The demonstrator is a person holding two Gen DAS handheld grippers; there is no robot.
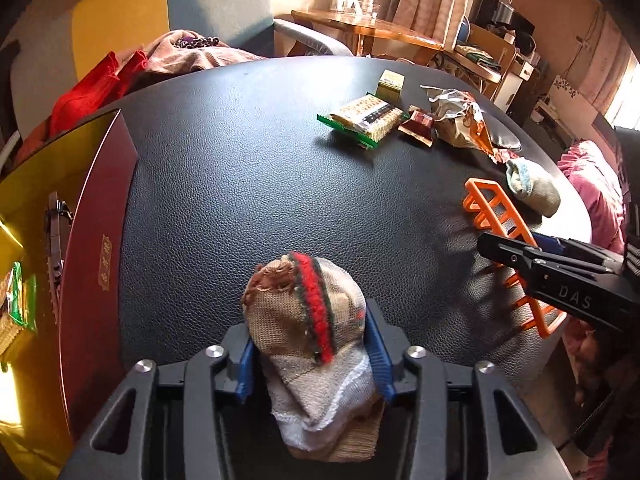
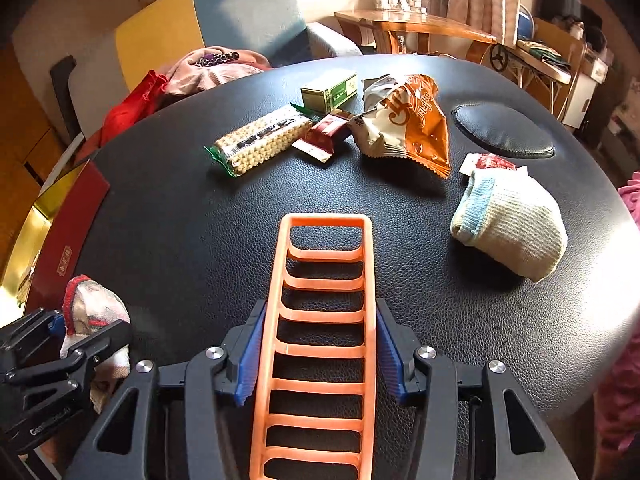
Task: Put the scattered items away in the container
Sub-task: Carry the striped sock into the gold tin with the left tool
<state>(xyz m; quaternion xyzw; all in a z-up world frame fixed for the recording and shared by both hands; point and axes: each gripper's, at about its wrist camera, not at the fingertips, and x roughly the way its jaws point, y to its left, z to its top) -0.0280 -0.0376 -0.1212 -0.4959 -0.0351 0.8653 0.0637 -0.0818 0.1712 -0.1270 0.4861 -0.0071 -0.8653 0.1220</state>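
My left gripper is shut on a rolled beige sock with a red and green stripe, held above the black table; it also shows in the right wrist view. My right gripper is shut on an orange ladder-shaped rack, seen in the left wrist view too. The red and gold box lies at the table's left edge with snack packets inside. A cracker pack, a small red packet, a green box, an orange snack bag and a white and blue sock lie on the table.
A small red and white sachet lies behind the white sock. A raised oval pad sits at the table's far right. Red and pink cloths lie on the sofa behind. A wooden side table stands further back.
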